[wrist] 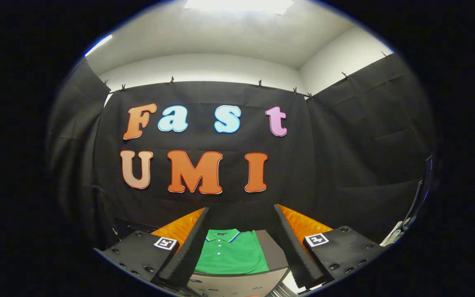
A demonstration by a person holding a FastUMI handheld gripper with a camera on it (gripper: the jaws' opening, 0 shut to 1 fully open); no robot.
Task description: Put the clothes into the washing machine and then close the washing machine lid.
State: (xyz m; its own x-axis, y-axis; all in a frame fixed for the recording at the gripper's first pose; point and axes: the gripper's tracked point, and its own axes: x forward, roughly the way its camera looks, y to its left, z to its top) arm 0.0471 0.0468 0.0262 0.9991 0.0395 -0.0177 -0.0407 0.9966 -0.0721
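So my tool [241,243] is spread wide right now, both fingers [190,251] apart and pinching nothing. The shirt [232,258] is the thing to go by: it's a green polo with a buttoned collar, lying flat and neatly folded, collar pointing away from me. It sits right in the gap between the fingers, lower down than them, and neither one touches it. The shirt rests on a grey surface [271,251] that shows bare just to its right; can't tell for sure if that's the desk or the washer's top. Just on my side of the shirt there's a pale grey edge [237,282] with some dark marks, too blurry to make out. Beyond the shirt hangs the black cloth wall [344,165].
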